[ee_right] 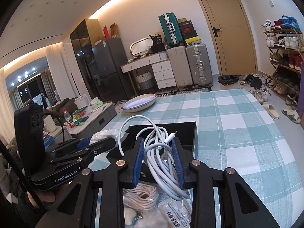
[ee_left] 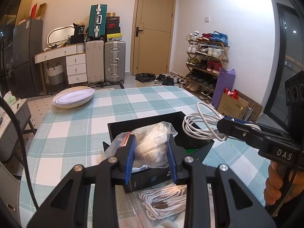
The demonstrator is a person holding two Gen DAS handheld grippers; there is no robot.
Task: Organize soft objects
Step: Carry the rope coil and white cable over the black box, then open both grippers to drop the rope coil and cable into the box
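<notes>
My left gripper is shut on a clear zip bag of cream rope, held over the near wall of a black open box on the checked tablecloth. To its right, my right gripper is shut on a coiled white cable above the box's right side. In the right wrist view the right gripper squeezes the cable over the black box, and the left gripper shows at the left with its bag. More bagged rope lies below on the table.
A white oval dish sits at the table's far left corner. Bagged soft items lie near the front edge. Beyond the table are suitcases, a shoe rack and a door. A hand holds the right gripper.
</notes>
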